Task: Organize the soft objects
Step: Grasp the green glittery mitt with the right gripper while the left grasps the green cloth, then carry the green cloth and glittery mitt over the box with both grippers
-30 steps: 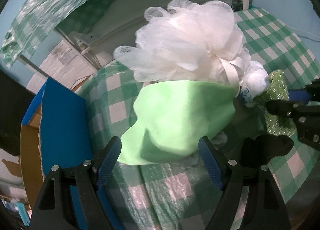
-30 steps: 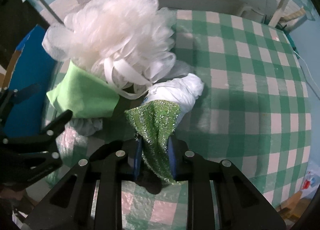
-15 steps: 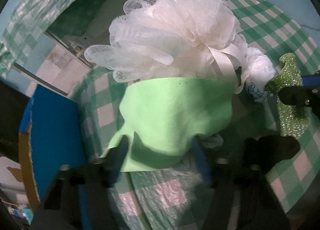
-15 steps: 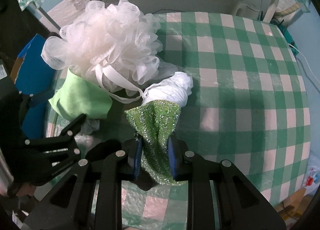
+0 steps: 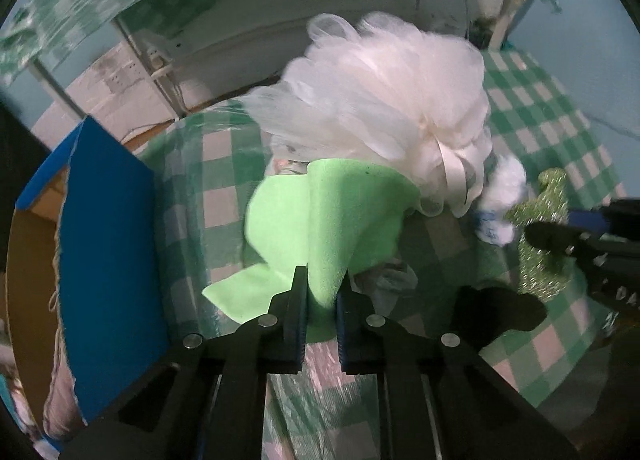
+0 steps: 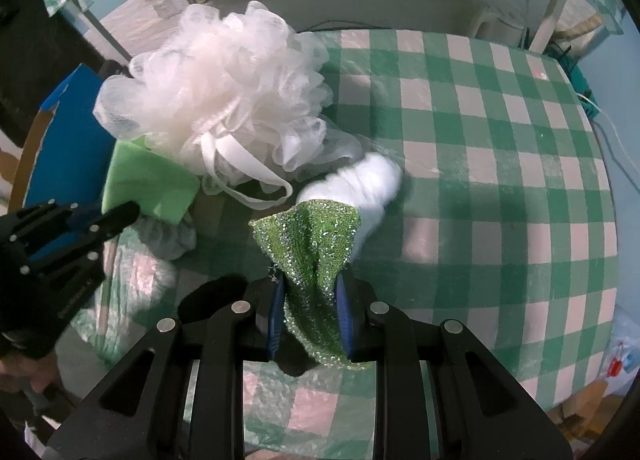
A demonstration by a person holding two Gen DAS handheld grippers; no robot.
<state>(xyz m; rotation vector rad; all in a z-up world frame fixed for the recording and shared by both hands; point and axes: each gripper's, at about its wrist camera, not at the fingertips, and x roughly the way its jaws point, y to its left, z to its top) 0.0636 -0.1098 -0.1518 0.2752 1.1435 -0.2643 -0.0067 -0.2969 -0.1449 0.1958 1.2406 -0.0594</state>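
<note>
Since a second ago, the left gripper (image 5: 322, 300) has been shut onto a bunched fold of the light green cloth (image 5: 320, 220), which is wedged under the mesh pouf (image 5: 392, 100). The glitter cloth (image 6: 310, 248) is pinched by the right gripper (image 6: 310, 300). Both seem limp and light, best gripped at folds.

Home setting, green-checked tablecloth (image 6: 500, 164) on table, wall socket (image 5: 158, 60), tiled floor (image 5: 100, 88)

White loofah (image 6: 216, 88), light-green cloth (image 5: 320, 228), glittery green scrubber (image 6: 312, 244), green-checked tablecloth (image 6: 500, 164).
</note>
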